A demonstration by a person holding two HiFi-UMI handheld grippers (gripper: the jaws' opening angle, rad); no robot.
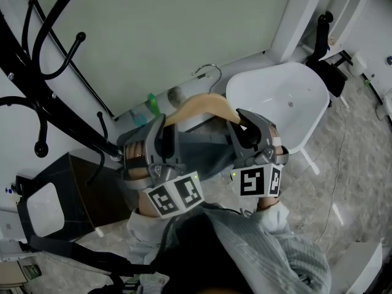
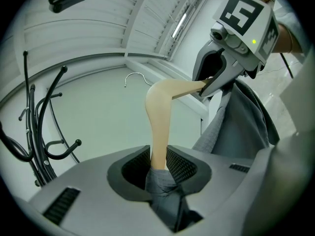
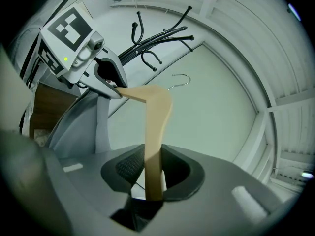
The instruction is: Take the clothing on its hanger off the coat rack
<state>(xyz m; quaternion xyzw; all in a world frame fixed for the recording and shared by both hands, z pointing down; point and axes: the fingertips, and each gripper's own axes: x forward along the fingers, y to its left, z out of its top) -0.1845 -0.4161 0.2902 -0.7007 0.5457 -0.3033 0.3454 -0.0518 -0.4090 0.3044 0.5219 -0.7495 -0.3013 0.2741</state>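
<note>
left gripper [image 1: 164, 126] and right gripper [image 1: 244, 122] each clamp an arm of the wooden hanger [image 1: 202, 106], grey garment [image 1: 211, 155] draped, its hook clear of the coat rack [image 1: 24, 69].

The hanger [image 1: 202, 106] is showing pale tan wood, its hook [image 1: 210, 72] is gleaming silver, and the clothing [image 1: 205, 155] on it is hanging in plain mid grey. The coat rack [image 1: 37, 66] is standing out glossy black against a wall [image 1: 171, 23] that is reading pale green. The left tongs [image 1: 161, 127] and right tongs [image 1: 244, 122] are wearing matte grey, and each marker cube [image 1: 176, 194] is carrying black squares on white, with a small green light glowing. The chair [image 1: 288, 97] at far right is shining white, the floor [image 1: 358, 164] is running in grey-beige marbling, and the person's sleeve [image 1: 269, 244] is showing fine grey stripes.
</note>
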